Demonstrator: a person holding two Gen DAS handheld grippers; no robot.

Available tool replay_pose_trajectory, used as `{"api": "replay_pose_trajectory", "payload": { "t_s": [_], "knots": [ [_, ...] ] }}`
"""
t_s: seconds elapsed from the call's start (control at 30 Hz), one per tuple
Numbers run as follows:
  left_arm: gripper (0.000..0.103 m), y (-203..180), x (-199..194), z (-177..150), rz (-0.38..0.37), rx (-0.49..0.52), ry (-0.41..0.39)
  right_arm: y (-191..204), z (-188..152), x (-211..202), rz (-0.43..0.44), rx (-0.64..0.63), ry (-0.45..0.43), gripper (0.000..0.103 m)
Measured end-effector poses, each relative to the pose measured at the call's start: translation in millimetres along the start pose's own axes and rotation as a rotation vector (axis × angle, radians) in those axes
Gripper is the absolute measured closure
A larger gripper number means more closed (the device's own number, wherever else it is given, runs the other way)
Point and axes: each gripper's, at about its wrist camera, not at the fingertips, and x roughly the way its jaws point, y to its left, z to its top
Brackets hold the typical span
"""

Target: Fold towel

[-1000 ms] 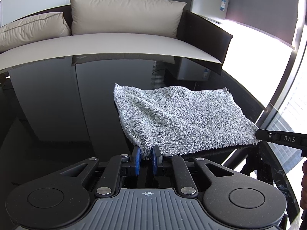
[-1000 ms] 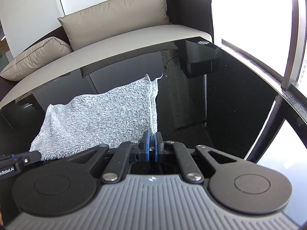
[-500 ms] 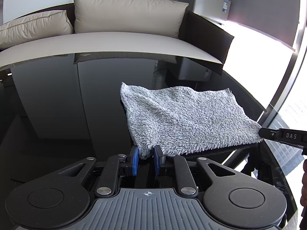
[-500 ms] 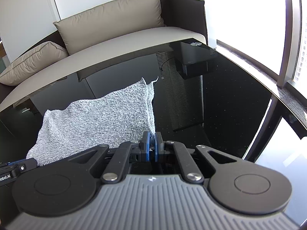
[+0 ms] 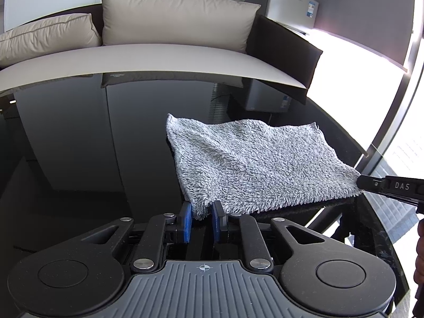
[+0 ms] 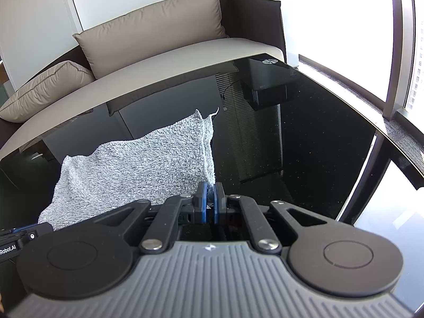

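Observation:
A fluffy grey towel (image 5: 259, 164) lies spread on the glossy black table (image 5: 79, 145), its near edge lifted off the surface. My left gripper (image 5: 201, 217) has the near left corner between its blue pads, and its jaws are closing on it. My right gripper (image 6: 210, 201) is shut on the near right corner of the towel (image 6: 137, 169). In the left wrist view the right gripper's black finger (image 5: 384, 185) meets the towel's right corner. The left gripper's tip (image 6: 23, 235) shows at the lower left of the right wrist view.
A sofa with beige cushions (image 5: 172, 16) runs along the far side of the table (image 6: 304, 145). Bright windows (image 6: 344, 26) stand on the right, by the table's right edge. A grey appliance (image 5: 291, 2) sits behind the sofa.
Both grippers keep their hold on the towel's near corners. The towel has shifted only slightly in the views and lies a little flatter.

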Motion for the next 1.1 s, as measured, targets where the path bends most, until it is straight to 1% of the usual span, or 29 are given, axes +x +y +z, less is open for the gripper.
{"api": "replay_pose_trajectory", "payload": {
  "t_s": [0.03,0.07,0.1,0.13,0.3,0.77,0.93,1.1],
  "knots": [
    [0.087,0.1,-0.4,-0.3,-0.001,0.0,0.001,-0.1,0.2,0.0,0.001,0.002,-0.001,0.098],
    [0.076,0.4,-0.5,-0.4,-0.005,-0.003,0.002,-0.5,0.4,0.0,0.003,0.005,-0.002,0.098],
    [0.071,1.0,-0.6,-0.8,-0.001,-0.008,0.004,-0.9,0.5,-0.3,0.002,0.008,-0.003,0.098],
    [0.068,1.3,-1.5,-1.2,0.004,-0.007,0.001,-1.2,0.5,-0.4,0.002,0.009,-0.003,0.098],
    [0.068,4.3,-3.6,-1.8,0.014,-0.01,0.004,-1.8,1.0,-0.9,-0.002,0.012,-0.005,0.098],
    [0.068,16.1,-6.2,-2.2,0.005,-0.013,0.0,-6.9,5.6,-4.6,0.008,0.067,-0.016,0.098],
    [0.068,21.9,-6.8,-1.5,0.003,-0.02,0.002,-10.4,7.8,-5.9,-0.003,0.085,-0.022,0.098],
    [0.068,27.2,-8.5,-0.6,0.0,-0.024,0.001,-5.2,9.6,-8.9,-0.004,0.082,-0.033,0.098]
  ]
}}
